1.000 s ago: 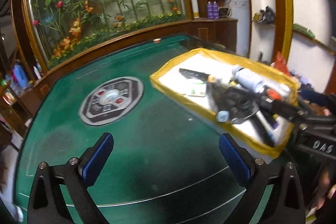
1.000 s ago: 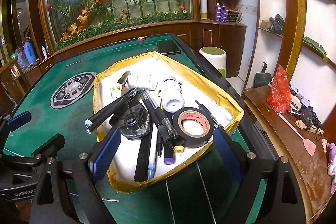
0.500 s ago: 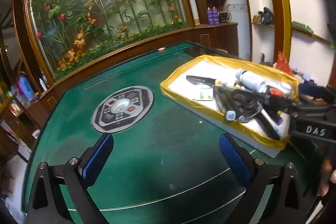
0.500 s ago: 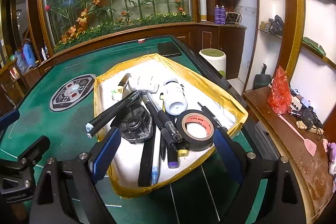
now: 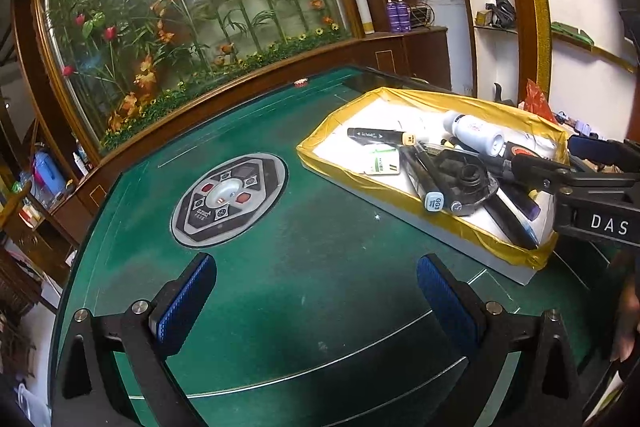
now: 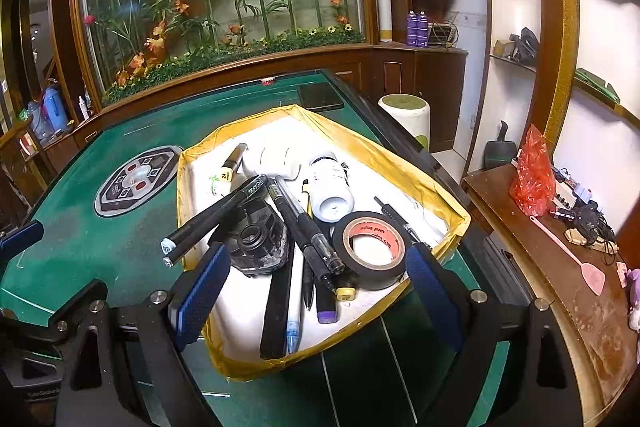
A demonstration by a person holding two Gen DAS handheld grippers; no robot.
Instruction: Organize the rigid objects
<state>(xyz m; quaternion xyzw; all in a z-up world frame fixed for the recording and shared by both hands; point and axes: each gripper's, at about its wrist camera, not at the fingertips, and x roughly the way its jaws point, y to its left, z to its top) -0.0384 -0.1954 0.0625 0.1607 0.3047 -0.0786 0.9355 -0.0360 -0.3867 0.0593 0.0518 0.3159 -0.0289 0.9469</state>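
A white tray with a yellow taped rim (image 6: 400,159) (image 5: 320,163) sits on the green table. It holds a roll of black tape (image 6: 370,243), a white bottle (image 6: 330,187) (image 5: 474,133), a black round part (image 6: 256,241) (image 5: 466,179), markers (image 6: 212,215) (image 5: 380,135) and several pens (image 6: 308,231). My right gripper (image 6: 316,289) hovers open over the tray's near end, nothing between its fingers. My left gripper (image 5: 316,301) stands open over bare green felt, left of the tray. The right gripper's body (image 5: 592,203) shows at the tray's right end in the left wrist view.
A round control panel (image 5: 230,199) (image 6: 136,181) is set in the table's middle. A dark phone (image 6: 320,97) lies at the far corner. A wooden side table (image 6: 560,267) with a red bag (image 6: 532,171) stands right. A glass flower display (image 5: 180,7) lines the back.
Both grippers have pulled back and up a little, so the tray sits farther off in each view. Both stay open; nothing in the tray has moved.
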